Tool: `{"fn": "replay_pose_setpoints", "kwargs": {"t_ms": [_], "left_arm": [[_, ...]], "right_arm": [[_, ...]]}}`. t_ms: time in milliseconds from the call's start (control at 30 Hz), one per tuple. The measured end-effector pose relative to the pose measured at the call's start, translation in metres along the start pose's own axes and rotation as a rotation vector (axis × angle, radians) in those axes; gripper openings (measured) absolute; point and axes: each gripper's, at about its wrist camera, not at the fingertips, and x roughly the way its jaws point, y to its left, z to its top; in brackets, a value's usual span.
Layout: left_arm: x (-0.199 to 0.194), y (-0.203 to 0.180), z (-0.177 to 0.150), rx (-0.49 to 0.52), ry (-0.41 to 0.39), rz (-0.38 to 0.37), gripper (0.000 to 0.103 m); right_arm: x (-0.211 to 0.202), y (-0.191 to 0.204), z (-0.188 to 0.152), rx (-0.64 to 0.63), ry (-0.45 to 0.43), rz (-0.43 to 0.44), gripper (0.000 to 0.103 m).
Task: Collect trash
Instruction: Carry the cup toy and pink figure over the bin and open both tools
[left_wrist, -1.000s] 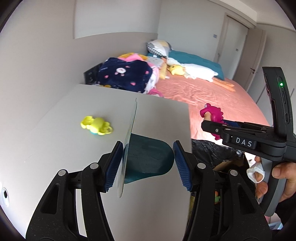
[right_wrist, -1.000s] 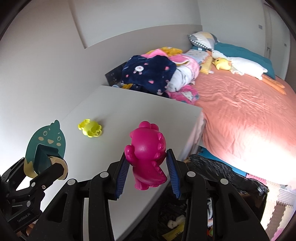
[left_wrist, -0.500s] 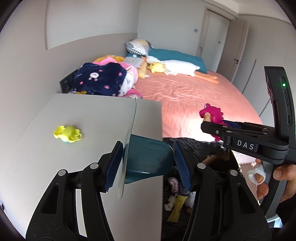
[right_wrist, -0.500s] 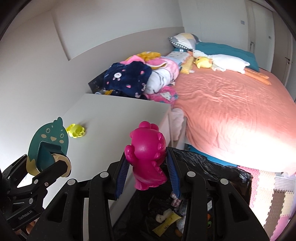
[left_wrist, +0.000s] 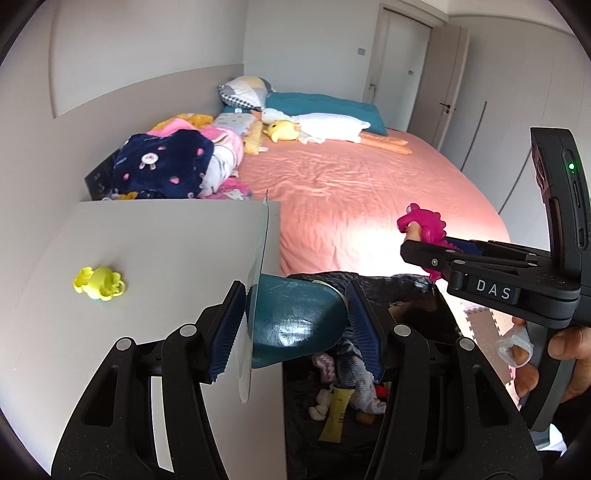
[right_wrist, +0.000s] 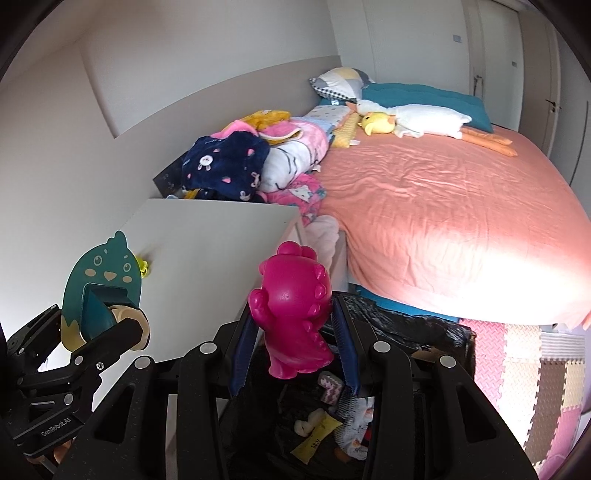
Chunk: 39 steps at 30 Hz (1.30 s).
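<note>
1. The trash bag (right_wrist: 399, 325), black and open-mouthed, sits beside the white cabinet (left_wrist: 155, 251); both grippers' frames hide most of its opening, and the scraps inside are too small to name.
2. The yellow toy (left_wrist: 99, 286) on the cabinet is half hidden in the right wrist view.
3. The left gripper (left_wrist: 295, 321), tilted downward at the cabinet's edge, clamps a teal bird-shaped card holder (right_wrist: 101, 284).
4. The right gripper (right_wrist: 293, 343), above the bag, pinches a pink dinosaur toy (right_wrist: 293, 306); a hand (left_wrist: 554, 354) grips its handle.
</note>
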Motion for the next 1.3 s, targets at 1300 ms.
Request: {"fn": "replay_pose_setpoints", "kwargs": {"t_ms": [1300], "left_arm": [[0.05, -0.09, 0.013, 0.215, 0.148, -0.228, 0.054]], "right_arm": [[-0.039, -0.091, -0.025, 0.169, -0.006, -0.144, 0.042]]}}
